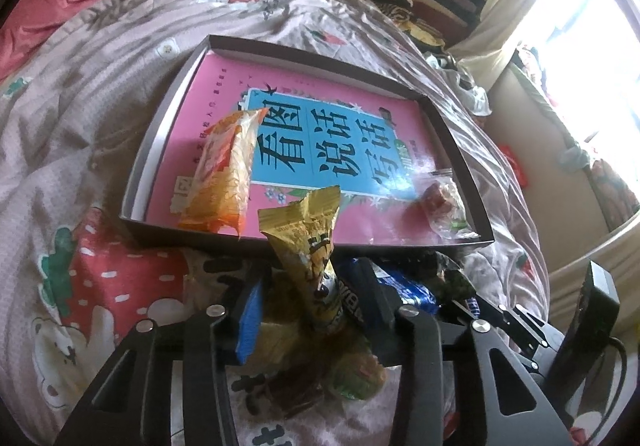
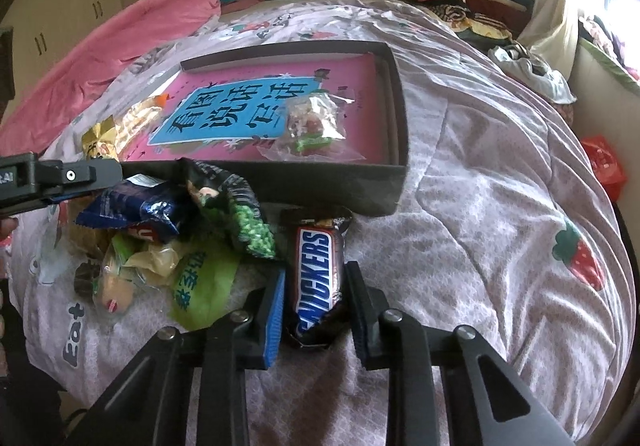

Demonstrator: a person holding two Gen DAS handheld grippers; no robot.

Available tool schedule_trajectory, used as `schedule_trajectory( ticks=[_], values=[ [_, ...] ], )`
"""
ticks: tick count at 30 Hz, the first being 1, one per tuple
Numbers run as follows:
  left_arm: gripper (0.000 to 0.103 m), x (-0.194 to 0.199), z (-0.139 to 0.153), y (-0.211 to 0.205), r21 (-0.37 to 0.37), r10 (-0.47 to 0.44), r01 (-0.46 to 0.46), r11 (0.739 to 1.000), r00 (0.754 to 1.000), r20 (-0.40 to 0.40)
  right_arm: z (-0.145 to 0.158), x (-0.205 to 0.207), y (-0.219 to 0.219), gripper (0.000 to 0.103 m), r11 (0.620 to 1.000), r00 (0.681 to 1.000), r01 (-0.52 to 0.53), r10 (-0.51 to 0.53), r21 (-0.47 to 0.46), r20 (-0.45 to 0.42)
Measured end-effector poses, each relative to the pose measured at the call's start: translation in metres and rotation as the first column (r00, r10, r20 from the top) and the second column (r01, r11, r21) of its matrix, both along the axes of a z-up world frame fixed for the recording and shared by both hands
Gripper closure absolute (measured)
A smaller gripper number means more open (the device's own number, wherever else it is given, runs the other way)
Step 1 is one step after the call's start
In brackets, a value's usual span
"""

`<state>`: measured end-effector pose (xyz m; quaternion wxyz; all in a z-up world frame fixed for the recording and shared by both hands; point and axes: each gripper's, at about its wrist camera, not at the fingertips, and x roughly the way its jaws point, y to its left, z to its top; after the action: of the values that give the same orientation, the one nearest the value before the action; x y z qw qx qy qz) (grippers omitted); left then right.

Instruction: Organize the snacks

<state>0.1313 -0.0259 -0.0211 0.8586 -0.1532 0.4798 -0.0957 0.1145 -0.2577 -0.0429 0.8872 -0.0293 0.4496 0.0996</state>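
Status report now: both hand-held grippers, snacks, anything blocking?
Right hand-held gripper shut on Snickers bar. Left hand-held gripper around gold packet, grip unclear. Box holds two snacks. Path clear.

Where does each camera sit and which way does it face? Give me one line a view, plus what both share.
Left wrist: on the left tool, facing forward and down across the bed to the box; its fingers show, gold packet between them.
Right wrist: on the right tool, facing likewise; its fingers clamp a Snickers.
Shared: the box, the clear bag inside.
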Motion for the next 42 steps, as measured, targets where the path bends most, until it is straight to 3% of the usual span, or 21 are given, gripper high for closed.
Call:
schedule_trajectory(
  ticks=[12,24,42],
  values=[
    [0.084,0.001,-0.003,0.003,-0.012,-0.005,0.005,1.000,1.000,-0.001,0.009,-0.001,-0.017,0.074,0.992,0.999,0.044,-0.045,0.120,0.008],
    [0.086,-0.011,0.017,0.004,-0.025,-0.024,0.025,0.999,0.999,0.042,0.031,-0.012,-0.023,0.074,0.981,0.994,0.026,-0.046,0.194,0.101],
    [0.087,-0.016,0.058,0.022,-0.046,0.019,-0.013,0.999,0.991,0.132,0.052,-0.017,-0.015,0.074,0.974,0.978,-0.039,-0.008,0.223,0.208]
  ],
)
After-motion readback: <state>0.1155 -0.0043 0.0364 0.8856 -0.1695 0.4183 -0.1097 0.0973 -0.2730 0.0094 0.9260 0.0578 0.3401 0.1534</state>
